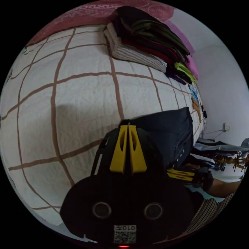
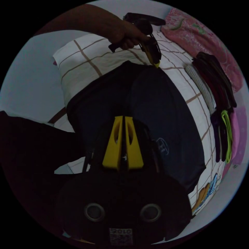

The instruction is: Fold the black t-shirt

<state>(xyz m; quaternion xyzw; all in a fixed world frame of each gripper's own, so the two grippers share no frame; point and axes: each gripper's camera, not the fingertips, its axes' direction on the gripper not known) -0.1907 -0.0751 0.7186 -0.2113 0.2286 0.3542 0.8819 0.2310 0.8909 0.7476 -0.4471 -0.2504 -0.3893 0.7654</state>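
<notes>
Left gripper view: the left claw (image 1: 128,127), jaws pressed together, pinches an edge of the black t-shirt (image 1: 168,135) on the checked bed (image 1: 77,90); beyond lies a stack of folded clothes (image 1: 145,39). Right gripper view: the right claw (image 2: 122,118), jaws together, grips the t-shirt's near edge; farther off, a hand (image 2: 124,35) holds the left claw at its far edge.

The left tongs (image 1: 128,126) have their yellow jaws pressed together, tips pinching the dark cloth's edge. The right tongs (image 2: 122,118) are likewise closed, jaws nipped on the fabric. Beyond the right tongs, a hand (image 2: 124,36) grips the left tongs' handle, forearm stretched behind it.
</notes>
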